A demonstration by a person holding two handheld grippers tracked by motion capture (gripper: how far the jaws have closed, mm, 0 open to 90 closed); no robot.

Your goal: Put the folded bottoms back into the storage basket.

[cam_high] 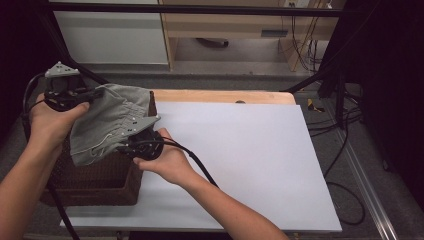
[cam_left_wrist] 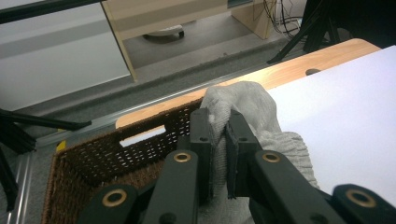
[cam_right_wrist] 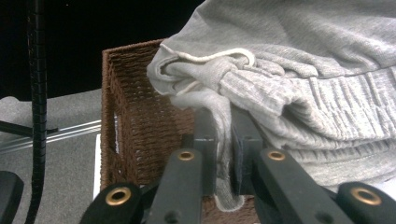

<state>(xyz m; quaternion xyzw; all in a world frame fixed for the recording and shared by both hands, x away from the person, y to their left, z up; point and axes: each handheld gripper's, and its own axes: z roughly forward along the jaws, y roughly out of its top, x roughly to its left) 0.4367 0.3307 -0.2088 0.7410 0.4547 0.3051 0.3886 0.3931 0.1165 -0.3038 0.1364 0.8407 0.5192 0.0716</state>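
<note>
A grey knit garment (cam_high: 107, 125) with a white drawstring (cam_right_wrist: 219, 57) hangs bunched above a brown wicker basket (cam_high: 100, 182) at the table's left end. My left gripper (cam_high: 95, 93) is shut on one fold of the grey garment (cam_left_wrist: 243, 100) at its upper left. Lower down, my right gripper (cam_high: 122, 145) is shut on another fold of the grey garment (cam_right_wrist: 299, 79), near its ribbed waistband. The cloth stretches between the two grippers over the basket's open top. Part of the basket's inside is hidden by the cloth.
A white sheet (cam_high: 240, 165) covers most of the wooden table (cam_high: 225, 96). The wicker basket (cam_left_wrist: 116, 149) has a slot handle in its wall. Black cables (cam_high: 335, 150) and stand legs lie on the floor at the right. Pale cabinets (cam_high: 115, 35) stand beyond the table.
</note>
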